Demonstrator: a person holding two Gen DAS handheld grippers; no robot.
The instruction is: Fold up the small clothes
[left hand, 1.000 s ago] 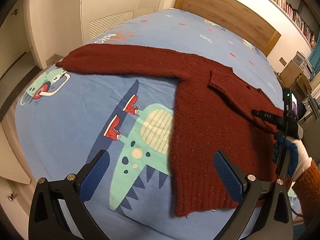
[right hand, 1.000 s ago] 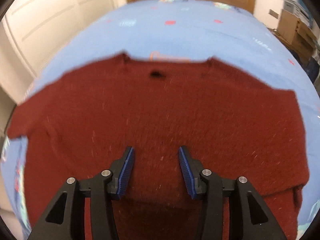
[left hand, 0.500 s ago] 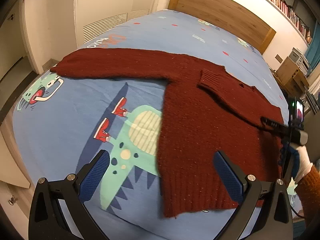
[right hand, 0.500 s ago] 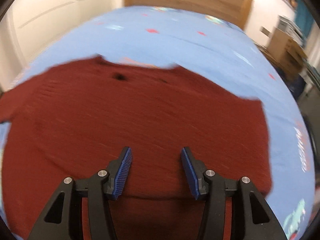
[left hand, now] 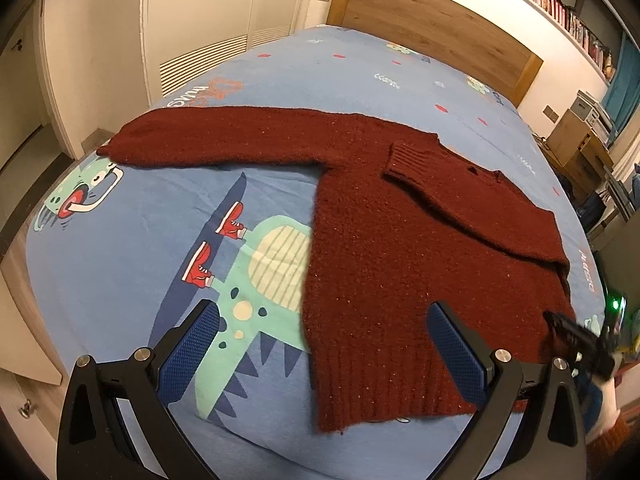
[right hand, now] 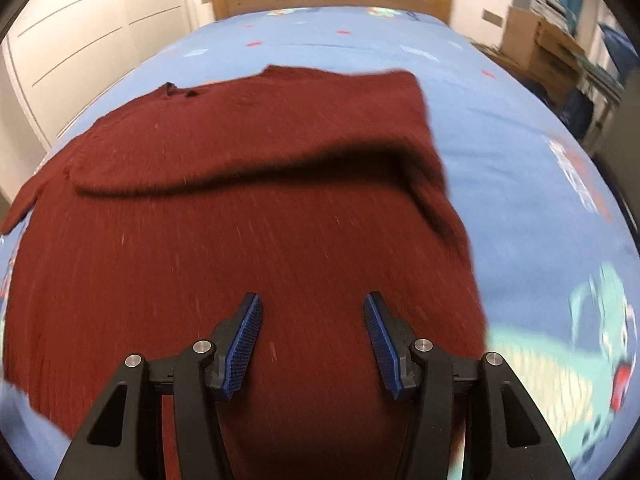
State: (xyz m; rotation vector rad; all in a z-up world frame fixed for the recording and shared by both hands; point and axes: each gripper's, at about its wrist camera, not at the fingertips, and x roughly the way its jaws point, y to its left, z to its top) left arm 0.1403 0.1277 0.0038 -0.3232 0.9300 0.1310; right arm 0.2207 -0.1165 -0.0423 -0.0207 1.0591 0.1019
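Note:
A dark red knitted sweater (left hand: 400, 260) lies flat on the blue dinosaur-print bed sheet (left hand: 120, 240). One sleeve (left hand: 224, 140) stretches out to the left. The other sleeve (left hand: 460, 196) is folded across the chest, with its cuff near the collar. My left gripper (left hand: 322, 312) hovers wide open above the hem's left corner and holds nothing. In the right wrist view my right gripper (right hand: 313, 298) stands open over the sweater (right hand: 240, 220), near its right side, with only knit below it. The folded sleeve (right hand: 280, 148) lies ahead of it. From the left wrist view the right gripper (left hand: 560, 322) shows blurred at the sweater's right edge.
A wooden headboard (left hand: 432, 28) closes the far end of the bed. White cupboard doors (left hand: 208, 32) stand on the left. Boxes and a wooden cabinet (left hand: 580, 148) crowd the floor on the right. A bookshelf (left hand: 560, 8) runs high on the wall.
My right gripper has slid to the right across the sweater, from its middle toward the right side. The left gripper has barely shifted and stays wide open.

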